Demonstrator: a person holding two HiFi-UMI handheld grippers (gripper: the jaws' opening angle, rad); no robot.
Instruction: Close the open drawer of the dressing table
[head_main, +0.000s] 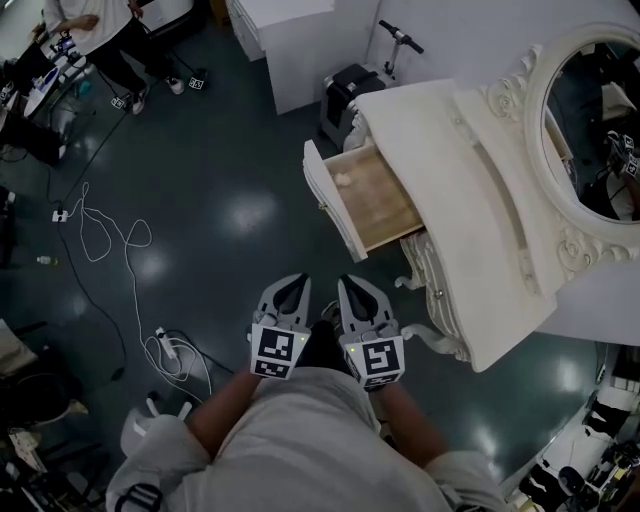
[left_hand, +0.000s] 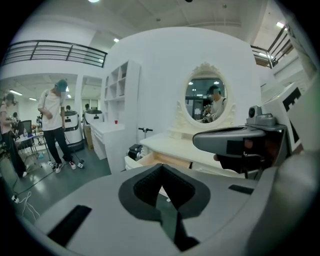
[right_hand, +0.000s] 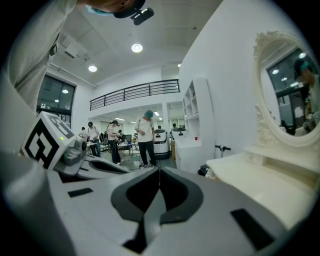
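Head view: cream-white carved desk (head_main: 450, 170) with an oval framed mirror (head_main: 590, 120) stands at right, on a dark glossy floor (head_main: 220, 200). Its pale-wood drawer with a white curved front (head_main: 380, 200) is pulled well out to the left, and the inside is fully exposed. A small pale item lies at the far end of the drawer; it is too small to identify.

Status: task not started as far as contact goes. Nothing touches the drawer.

Left gripper (head_main: 292, 283) and right gripper (head_main: 357, 285) are held side by side at the near edge, both pointing toward the drawer front but well apart from it, with bare floor between.

Left gripper view: the jaws of the left gripper (left_hand: 162, 167) are pressed together with nothing between them. The drawer (left_hand: 160, 160) shows just beyond the tips, open, with the desk top (left_hand: 200, 150) behind it.

Right gripper view: the right gripper (right_hand: 159, 172) likewise has its jaws closed on nothing. The desk (right_hand: 270, 180) lies to the right, and the drawer is not clearly visible here.

Done: at most an approach stance, with both grippers shut and suited to pushing.

Left to do (judgement): bring a gripper up to the white drawer front, make contact, and push it rightward into the desk until the front sits flush. The whole closing travel remains.
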